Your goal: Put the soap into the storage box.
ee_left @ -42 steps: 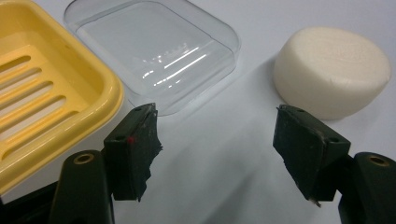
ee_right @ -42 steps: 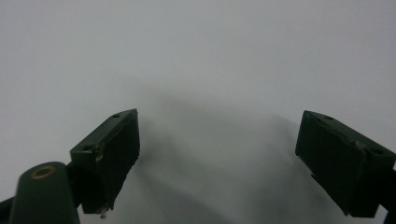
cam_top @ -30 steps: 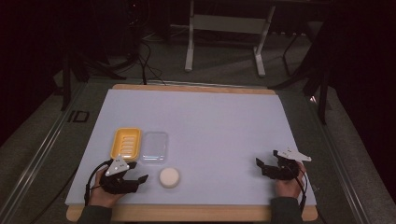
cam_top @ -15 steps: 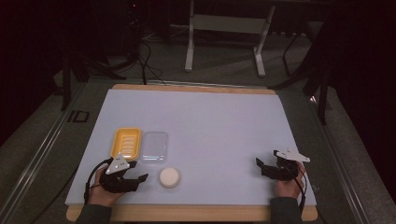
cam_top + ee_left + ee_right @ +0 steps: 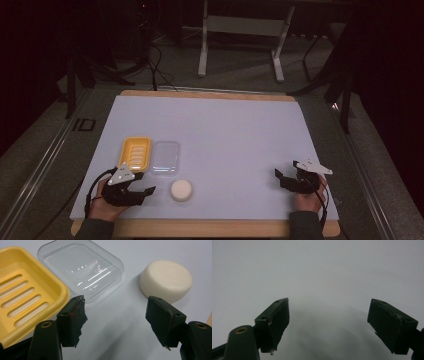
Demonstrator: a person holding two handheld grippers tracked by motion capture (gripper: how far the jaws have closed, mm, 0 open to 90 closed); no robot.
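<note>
1 soap bar [image 5: 167, 280], beside left gripper [image 5: 116, 322]

In the lower left of the high view we see a yellow slatted soap dish [image 5: 135, 152] lying flat and open side up. A clear plastic lid [image 5: 165, 157] lies just right of it. Below the lid, apart from it, rests a round cream soap bar [image 5: 181, 190].
</note>
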